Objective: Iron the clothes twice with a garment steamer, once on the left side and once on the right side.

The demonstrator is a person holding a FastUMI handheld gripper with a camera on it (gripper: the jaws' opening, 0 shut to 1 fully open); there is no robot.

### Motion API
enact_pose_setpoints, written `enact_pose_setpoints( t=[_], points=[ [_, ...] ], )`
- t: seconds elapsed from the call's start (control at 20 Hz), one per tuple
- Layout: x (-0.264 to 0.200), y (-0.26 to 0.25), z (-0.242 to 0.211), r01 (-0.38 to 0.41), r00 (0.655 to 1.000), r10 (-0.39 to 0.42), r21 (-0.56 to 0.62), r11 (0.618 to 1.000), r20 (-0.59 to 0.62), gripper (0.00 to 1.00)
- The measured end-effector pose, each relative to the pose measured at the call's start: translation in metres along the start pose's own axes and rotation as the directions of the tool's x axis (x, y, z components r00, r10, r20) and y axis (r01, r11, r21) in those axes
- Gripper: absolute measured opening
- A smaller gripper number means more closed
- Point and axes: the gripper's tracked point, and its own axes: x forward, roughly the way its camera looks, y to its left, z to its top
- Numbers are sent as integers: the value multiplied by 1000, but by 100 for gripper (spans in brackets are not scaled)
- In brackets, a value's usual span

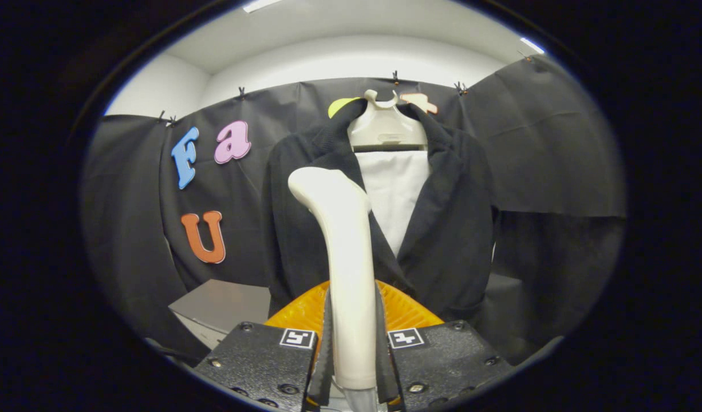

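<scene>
A cream-white garment steamer (342, 240) stands upright between my two fingers, its handle pressed by both pads. My gripper (354, 337) is shut on that handle. The steamer's head curves forward over the left front of a black jacket (442, 229). The jacket hangs open on a white hanger (385, 126) with a white panel (397, 189) showing between its lapels. The steamer's head sits just left of the left lapel; I cannot tell whether it touches the cloth.
An orange ribbed piece (405, 309) lies just beyond the fingers, under the jacket's hem. A grey box top (225, 306) sits low to the left of the jacket. Black cloth forms the wall behind.
</scene>
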Motion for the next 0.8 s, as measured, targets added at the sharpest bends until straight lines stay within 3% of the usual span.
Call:
enact_pose_setpoints(
  t=[0.8],
  points=[
    [-15,-17,-111,36,990,-45,-72,997,-132,33]
  ],
)
